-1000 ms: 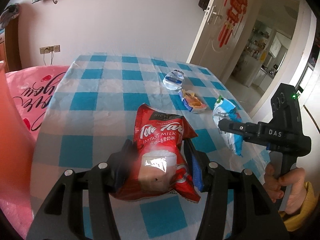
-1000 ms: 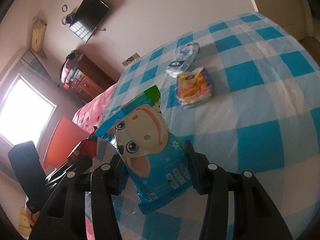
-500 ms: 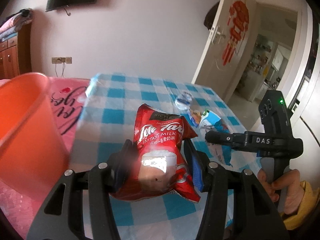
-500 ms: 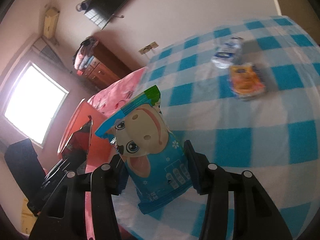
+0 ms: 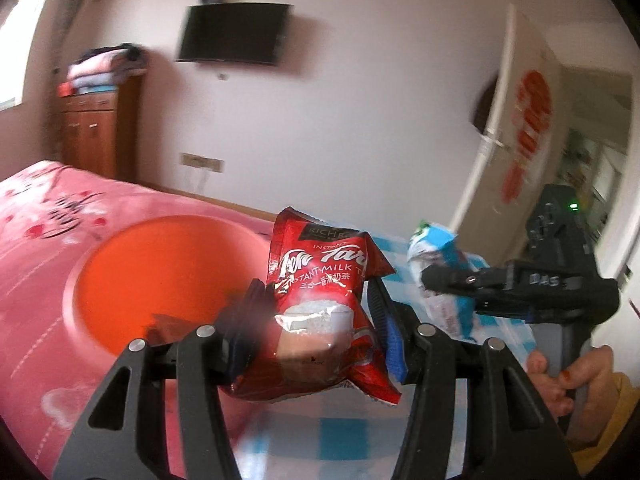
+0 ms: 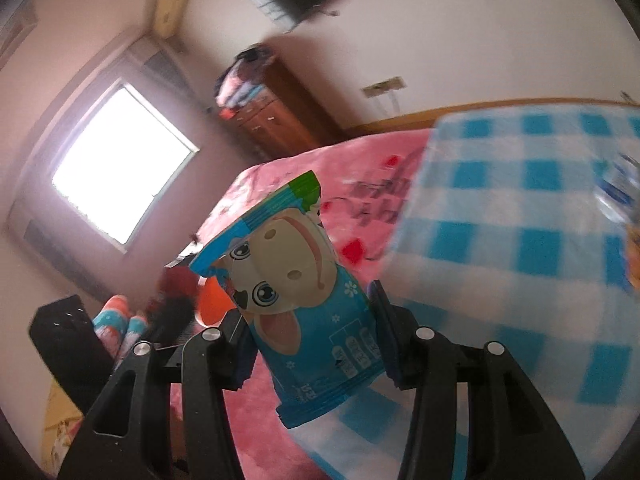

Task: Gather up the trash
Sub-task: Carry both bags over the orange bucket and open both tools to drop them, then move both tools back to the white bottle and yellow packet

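Both claws have swung from the bench to the orange bin (image 5: 160,280), left claw (image 5: 316,320) pinching the red milk-tea packet (image 5: 320,300), right claw (image 6: 312,320) pinching the blue cartoon packet (image 6: 304,300); neither dropped yet, more trash remains at frame right.

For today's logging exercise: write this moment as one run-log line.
left tool: shut on red milk tea packet | right tool: shut on blue cow packet | orange bin: ahead

The right hand-held gripper (image 6: 310,334) clamps a blue foil snack packet printed with a cartoon cow face (image 6: 298,292), upright between its jaws. Right of the packet lies the blue-and-white checked tabletop (image 6: 520,216); behind the packet, a pink bedspread (image 6: 376,184); left of it, an orange plastic bin (image 6: 210,304), partly hidden.
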Demonstrator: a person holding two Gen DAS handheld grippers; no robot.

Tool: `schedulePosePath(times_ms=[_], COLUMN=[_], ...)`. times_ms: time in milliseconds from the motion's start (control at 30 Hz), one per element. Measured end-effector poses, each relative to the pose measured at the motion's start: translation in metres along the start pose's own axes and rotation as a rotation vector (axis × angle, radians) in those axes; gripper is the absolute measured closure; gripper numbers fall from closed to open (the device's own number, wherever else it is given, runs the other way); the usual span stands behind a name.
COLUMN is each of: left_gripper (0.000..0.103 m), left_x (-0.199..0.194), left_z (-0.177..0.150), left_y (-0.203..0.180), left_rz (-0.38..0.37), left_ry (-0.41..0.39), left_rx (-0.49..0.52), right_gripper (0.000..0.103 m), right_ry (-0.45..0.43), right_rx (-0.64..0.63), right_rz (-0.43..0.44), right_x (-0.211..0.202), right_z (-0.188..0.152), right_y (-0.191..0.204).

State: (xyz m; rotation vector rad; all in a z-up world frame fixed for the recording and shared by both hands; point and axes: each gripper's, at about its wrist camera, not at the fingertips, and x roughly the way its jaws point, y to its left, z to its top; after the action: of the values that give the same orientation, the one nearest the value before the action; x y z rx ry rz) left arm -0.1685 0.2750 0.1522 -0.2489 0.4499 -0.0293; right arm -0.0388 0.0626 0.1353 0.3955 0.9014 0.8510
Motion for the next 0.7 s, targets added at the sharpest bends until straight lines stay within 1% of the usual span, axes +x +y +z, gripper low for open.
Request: schedulePosePath(times_ms=[67, 200, 300, 467, 500, 533, 567, 600, 633, 700], left_gripper=[0.049, 0.049, 0.049, 0.047, 0.044, 0.037, 0.033, 0.025, 0.019, 0.018], left_x=[-0.003, 0.002, 0.011, 0.025, 0.027, 0.028, 0.027, 0.025, 0.024, 0.022], left_z=[0.004, 0.01, 0.013, 0.008, 0.007, 0.006, 0.006, 0.007, 0.008, 0.008], left_y=[0.017, 0.042, 0.057, 0.072, 0.073, 0.073, 0.074, 0.075, 0.076, 0.075], left_rz=[0.056, 0.115, 0.147, 0.195, 0.211, 0.228, 0.246, 0.251, 0.253, 0.265], left_ry=[-0.011, -0.012, -0.004, 0.024, 0.027, 0.023, 0.008, -0.001, -0.008, -0.014], left_rx=[-0.03, -0.086, -0.123, -0.16, -0.162, -0.163, -0.169, -0.172, -0.172, -0.168], right_gripper=[0.052, 0.052, 0.052, 0.049, 0.047, 0.039, 0.03, 0.029, 0.028, 0.026], right_ry=[0.013, 0.033, 0.053, 0.082, 0.091, 0.095, 0.094, 0.087, 0.079, 0.058], right_rx=[-0.018, -0.055, -0.059, -0.059, -0.055, -0.052, -0.046, -0.036, -0.028, -0.014], right_rz=[0.042, 0.099, 0.133, 0.142, 0.143, 0.134, 0.124, 0.124, 0.13, 0.133], right_x=[0.014, 0.045, 0.066, 0.096, 0.1, 0.104, 0.106, 0.106, 0.105, 0.099], right_z=[0.011, 0.028, 0.038, 0.047, 0.048, 0.047, 0.047, 0.046, 0.045, 0.044], right_y=[0.017, 0.049, 0.063, 0.076, 0.077, 0.077, 0.075, 0.073, 0.072, 0.066])
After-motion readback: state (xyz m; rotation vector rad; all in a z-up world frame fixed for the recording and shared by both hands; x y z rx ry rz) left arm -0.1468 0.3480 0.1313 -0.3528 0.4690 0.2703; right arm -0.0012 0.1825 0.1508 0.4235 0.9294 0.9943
